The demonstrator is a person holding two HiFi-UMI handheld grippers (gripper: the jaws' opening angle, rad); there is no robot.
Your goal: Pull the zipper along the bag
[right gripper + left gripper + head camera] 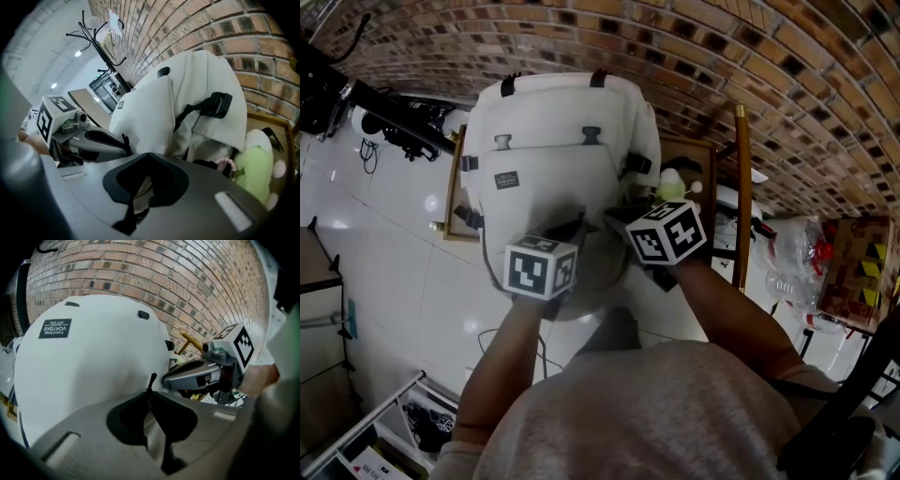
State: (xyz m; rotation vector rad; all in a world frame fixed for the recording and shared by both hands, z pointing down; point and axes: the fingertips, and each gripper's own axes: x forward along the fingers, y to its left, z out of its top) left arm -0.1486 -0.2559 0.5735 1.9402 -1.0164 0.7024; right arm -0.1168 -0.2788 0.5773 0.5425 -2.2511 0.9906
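A white backpack [553, 159] stands upright against a brick wall, with a small dark label [55, 328] on its front pocket. Both grippers are at its lower front. My left gripper [151, 393] is shut on the black zipper pull [151, 380], whose tip sticks up above the pads. In the right gripper view the same pull [125, 140] shows at the left gripper's tip. My right gripper [147, 157] is closed just to the right, with pale bag cloth showing between its pads. In the head view the left gripper [572, 232] and right gripper [615, 221] nearly touch.
The bag rests on a wooden frame [739, 187] beside a green plush toy [255, 173]. A strap with a black buckle [219, 104] hangs on the bag's side. Plastic bags [797, 253] and a cardboard box [855, 272] lie at the right. A coat stand [93, 33] is far off.
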